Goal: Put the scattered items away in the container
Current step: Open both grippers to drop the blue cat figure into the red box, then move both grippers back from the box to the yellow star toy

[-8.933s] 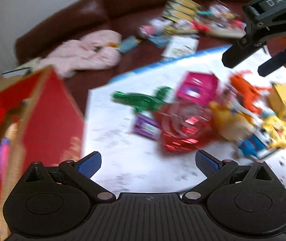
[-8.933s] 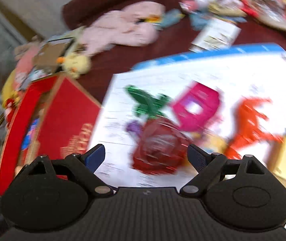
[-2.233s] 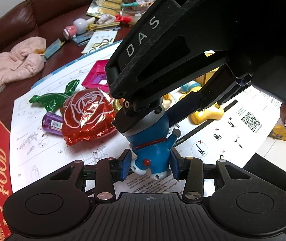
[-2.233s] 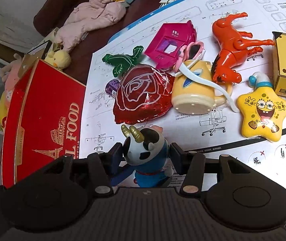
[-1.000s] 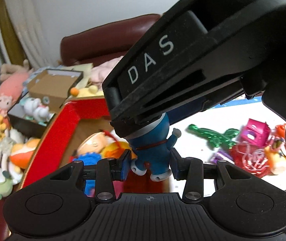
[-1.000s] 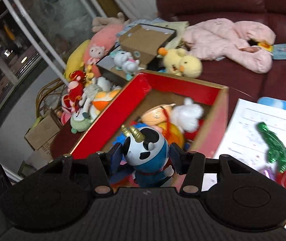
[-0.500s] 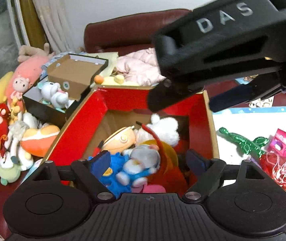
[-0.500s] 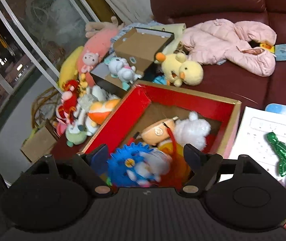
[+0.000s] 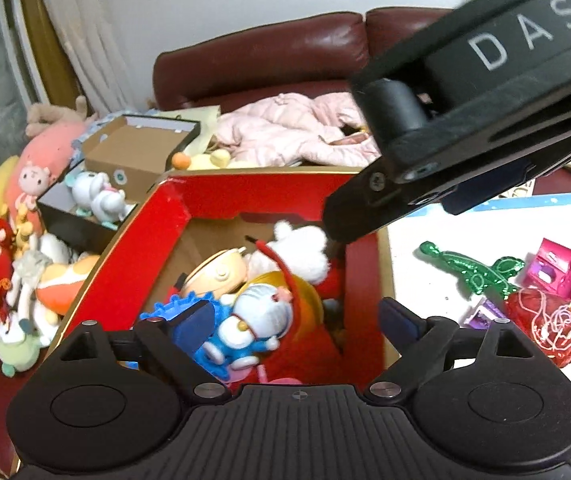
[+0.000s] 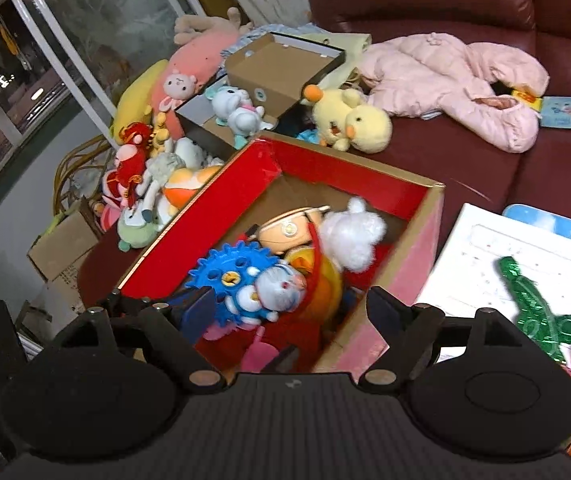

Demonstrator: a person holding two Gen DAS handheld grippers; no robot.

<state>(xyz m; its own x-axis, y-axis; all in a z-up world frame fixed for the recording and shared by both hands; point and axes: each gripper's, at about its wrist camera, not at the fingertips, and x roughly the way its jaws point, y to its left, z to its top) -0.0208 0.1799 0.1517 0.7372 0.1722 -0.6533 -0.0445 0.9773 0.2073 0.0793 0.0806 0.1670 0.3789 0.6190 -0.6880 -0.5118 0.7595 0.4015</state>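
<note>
The red cardboard box [image 9: 157, 236] [image 10: 245, 196] holds several toys. The blue cat figure [image 9: 253, 324] [image 10: 273, 290] lies on its side among them, beside a blue gear toy [image 10: 225, 268]. My left gripper [image 9: 297, 324] is open and empty above the box. My right gripper [image 10: 289, 312] is open and empty over the box's near part; its black body [image 9: 485, 92] crosses the top right of the left wrist view. On the white sheet [image 9: 465, 236] lie a green foil piece [image 9: 469, 270], a red rose balloon [image 9: 541, 324] and a pink toy house [image 9: 557, 266].
A brown leather sofa [image 10: 425, 4] carries a pink jacket [image 10: 453, 76] and a yellow duck plush [image 10: 349, 122]. An open cardboard box [image 10: 281, 68] and a heap of plush toys [image 10: 153, 168] stand left of the red box.
Both grippers held the blue cat figure over the box a second ago. Both opened, and it dropped into the box. My right gripper has drawn back to the right.
</note>
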